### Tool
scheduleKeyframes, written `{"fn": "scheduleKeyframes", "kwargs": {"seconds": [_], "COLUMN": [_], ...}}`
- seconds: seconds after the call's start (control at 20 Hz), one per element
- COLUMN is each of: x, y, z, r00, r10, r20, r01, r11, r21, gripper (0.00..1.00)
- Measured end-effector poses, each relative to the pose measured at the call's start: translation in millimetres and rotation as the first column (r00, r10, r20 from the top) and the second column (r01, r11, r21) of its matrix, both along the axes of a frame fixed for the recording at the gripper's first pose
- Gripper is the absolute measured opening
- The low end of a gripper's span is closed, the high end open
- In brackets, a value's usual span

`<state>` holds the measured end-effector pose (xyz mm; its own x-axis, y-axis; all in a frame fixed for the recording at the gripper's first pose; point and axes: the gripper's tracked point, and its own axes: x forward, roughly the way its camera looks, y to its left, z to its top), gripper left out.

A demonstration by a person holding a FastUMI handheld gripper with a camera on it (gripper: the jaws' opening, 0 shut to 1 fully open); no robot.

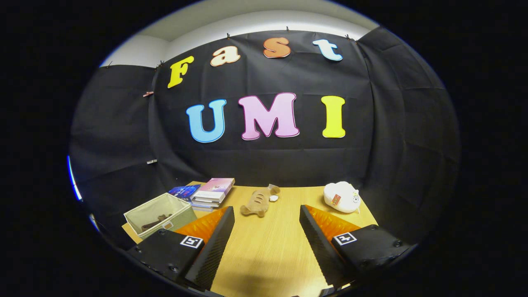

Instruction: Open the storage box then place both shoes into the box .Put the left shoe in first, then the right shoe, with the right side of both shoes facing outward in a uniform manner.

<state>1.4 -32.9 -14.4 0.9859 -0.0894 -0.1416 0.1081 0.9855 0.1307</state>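
Gripper (267, 214) agape, bare table (268, 247) between

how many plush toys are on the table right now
2. A tan plush lies beyond the open gripper, and a white plush sits by the far right corner. The box could hide more.

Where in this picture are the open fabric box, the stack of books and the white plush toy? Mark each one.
fabric box (178, 211): gripper view, on its front wall, beside one finger.
stack of books (214, 190): gripper view, on the top book's cover.
white plush toy (341, 197): gripper view, on its rounded body, beyond the other finger.
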Motion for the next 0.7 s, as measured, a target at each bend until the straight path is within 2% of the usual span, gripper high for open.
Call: {"fn": "scheduleKeyframes", "kwargs": {"seconds": [0.45,0.7], "x": [21,29], "y": [29,38], "z": [-4,2], "r00": [0.998,0.998], "r10": [0.008,-0.018], "r20": [-0.057,-0.055], "r01": [-0.009,0.015], "r11": [1.000,0.999], "r21": [-0.013,-0.049], "gripper": [0.98,0.98]}}
